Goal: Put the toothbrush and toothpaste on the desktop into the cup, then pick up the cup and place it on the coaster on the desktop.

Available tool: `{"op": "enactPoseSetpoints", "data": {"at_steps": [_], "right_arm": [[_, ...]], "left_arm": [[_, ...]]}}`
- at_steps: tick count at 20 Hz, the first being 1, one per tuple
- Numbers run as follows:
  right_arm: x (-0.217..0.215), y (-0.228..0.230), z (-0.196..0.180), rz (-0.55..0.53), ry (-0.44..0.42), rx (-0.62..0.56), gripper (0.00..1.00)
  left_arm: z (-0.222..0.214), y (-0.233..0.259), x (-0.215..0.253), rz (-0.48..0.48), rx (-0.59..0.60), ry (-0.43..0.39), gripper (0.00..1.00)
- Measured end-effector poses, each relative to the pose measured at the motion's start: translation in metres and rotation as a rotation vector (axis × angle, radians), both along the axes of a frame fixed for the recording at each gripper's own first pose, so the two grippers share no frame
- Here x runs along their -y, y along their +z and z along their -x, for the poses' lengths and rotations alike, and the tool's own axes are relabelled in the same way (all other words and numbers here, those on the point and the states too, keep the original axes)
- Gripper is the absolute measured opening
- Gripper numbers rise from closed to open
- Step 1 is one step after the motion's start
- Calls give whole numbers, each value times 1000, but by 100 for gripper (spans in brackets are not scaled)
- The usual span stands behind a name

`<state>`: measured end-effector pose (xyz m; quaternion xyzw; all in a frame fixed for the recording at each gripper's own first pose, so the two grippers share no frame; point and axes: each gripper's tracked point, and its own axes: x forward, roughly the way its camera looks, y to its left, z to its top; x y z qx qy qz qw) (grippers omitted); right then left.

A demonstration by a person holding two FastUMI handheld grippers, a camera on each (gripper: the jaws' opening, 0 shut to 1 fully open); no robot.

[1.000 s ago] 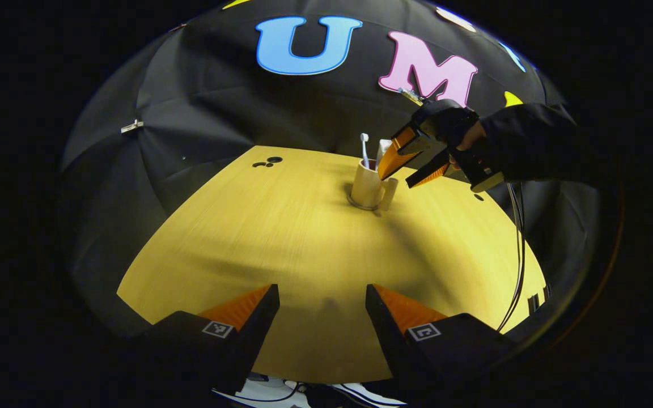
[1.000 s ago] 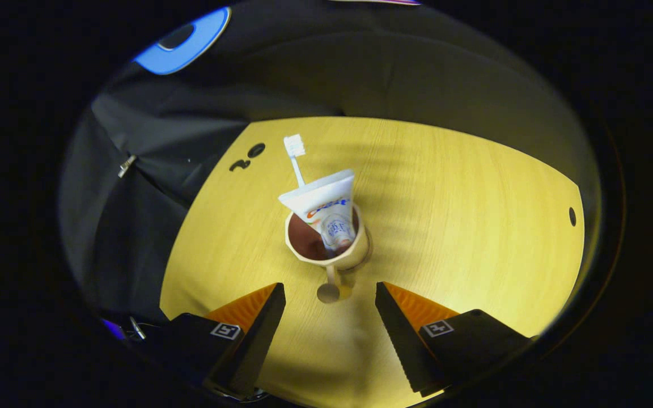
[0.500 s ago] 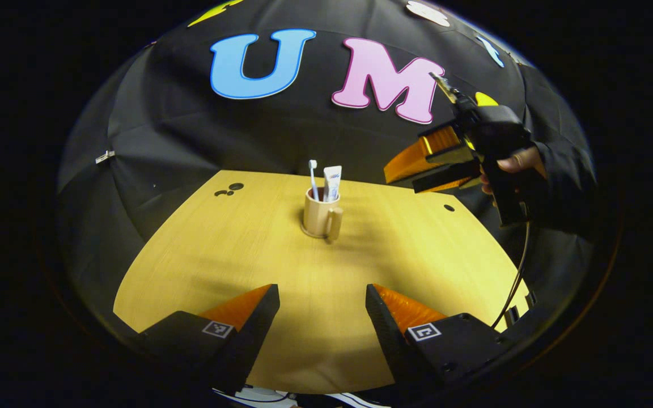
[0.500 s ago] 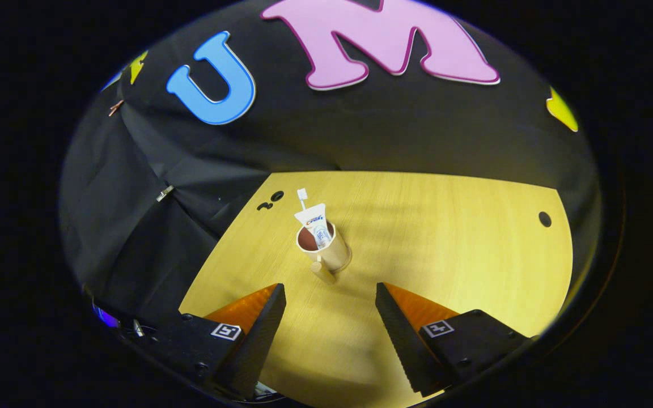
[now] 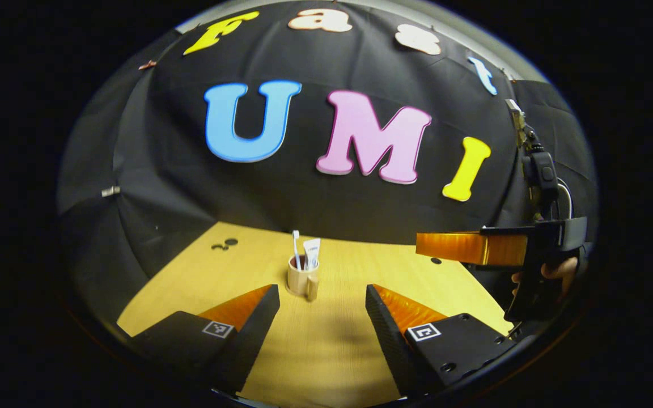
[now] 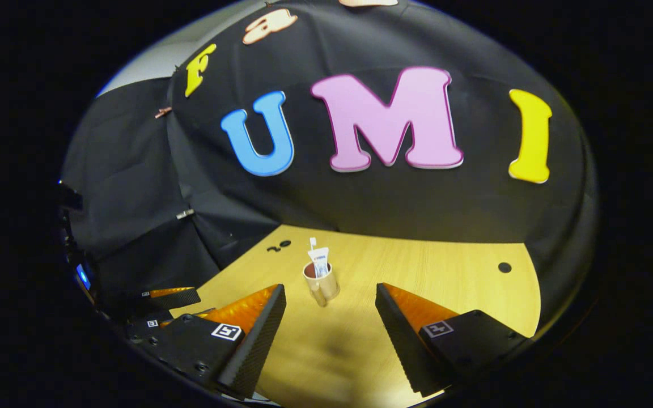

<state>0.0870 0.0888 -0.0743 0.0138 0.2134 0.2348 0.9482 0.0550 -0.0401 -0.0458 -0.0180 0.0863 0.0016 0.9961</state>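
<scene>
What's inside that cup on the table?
The cup holds a toothbrush and a toothpaste tube, both standing upright with their tops poking above the rim. Their lower ends are hidden by the cup's wall, as is its bottom.

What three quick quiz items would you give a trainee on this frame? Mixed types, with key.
1. True or false: the toothbrush and toothpaste stand in the cup.
2. The left gripper is: A) shut on the cup's handle B) open, holding nothing C) shut on the toothbrush.
3. Which way does the cup's handle face in the right gripper view?

Key: 1 true. 2 B. 3 Toward the camera, in the gap between the open right gripper fingers but well beyond them, on the desktop.
</scene>
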Motion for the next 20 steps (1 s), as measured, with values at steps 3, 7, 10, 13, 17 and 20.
{"op": "enactPoseSetpoints", "data": {"at_steps": [3,7,10,13,17,20], "right_arm": [[2,40,34,-16,-78,162,98],[1,57,83,-20,-177,257,98],[2,50,113,10,-228,256,98],[-7,47,137,9,-238,250,98],[-25,47,162,4,-214,258,98],[-32,44,176,3,-206,261,98]], "left_arm": [[28,25,7,-29,58,-54,95],[73,37,3,-85,116,-101,100],[104,35,-6,-98,136,-109,95],[128,30,-15,-89,139,-111,95],[152,22,-23,-78,147,-119,95],[164,14,-25,-68,144,-123,95]]}}
